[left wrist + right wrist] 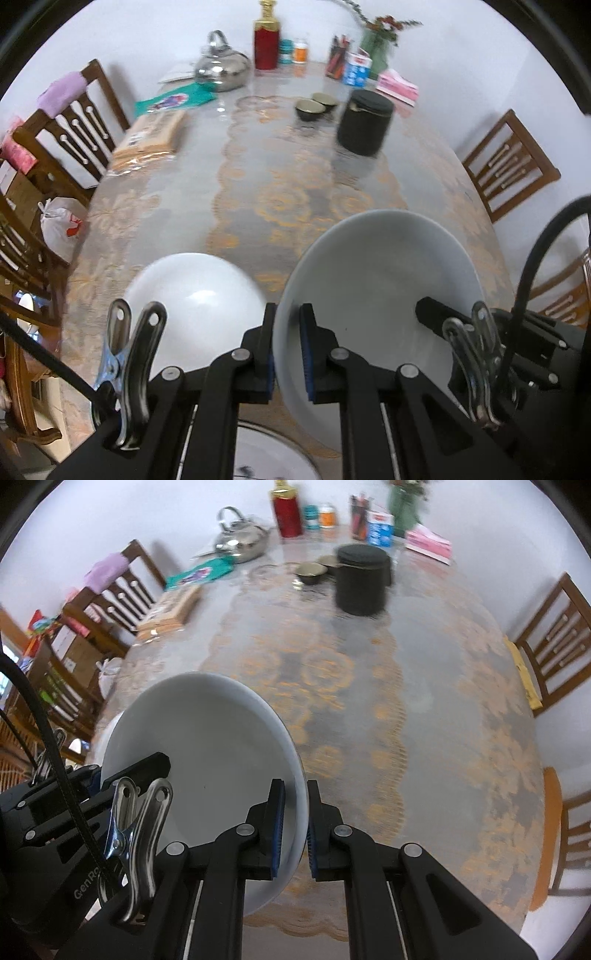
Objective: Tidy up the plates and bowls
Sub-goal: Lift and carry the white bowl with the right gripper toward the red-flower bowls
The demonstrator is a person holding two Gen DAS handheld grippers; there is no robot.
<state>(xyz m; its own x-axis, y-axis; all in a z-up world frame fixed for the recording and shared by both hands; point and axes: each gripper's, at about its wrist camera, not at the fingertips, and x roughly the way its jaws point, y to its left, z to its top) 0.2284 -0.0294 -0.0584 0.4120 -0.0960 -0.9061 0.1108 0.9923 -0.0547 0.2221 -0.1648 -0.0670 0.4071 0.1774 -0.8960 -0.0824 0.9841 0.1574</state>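
The large white bowl [380, 295] hangs tilted above the counter [280, 177], carried by both tools at once: the left hand-held gripper [287, 354] pinches its rim at about nine o'clock, one blue pad inside and one outside, and the right hand-held gripper [295, 830] pinches the opposite rim at about three o'clock in the same way. The bowl looks empty. In the left wrist view a second white bowl [192, 291] sits on the counter at about ten o'clock from the carried one, near it but apart, and it too shows nothing inside; the edge of a plate [273, 458] shows below the fingers at six o'clock. My reading is that the main risk is the smooth, thin rim slipping from either pinch, since the bowl is tilted and each grip covers only a small patch; uneven movement of the two hands could twist it loose or knock it against the second bowl. Farther off, at twelve o'clock, stand two small dark cups [316, 107], apparently empty, and a black lidded canister [364, 122] whose contents are hidden, with a steel kettle [221, 66] and a red bottle [266, 40] beyond.
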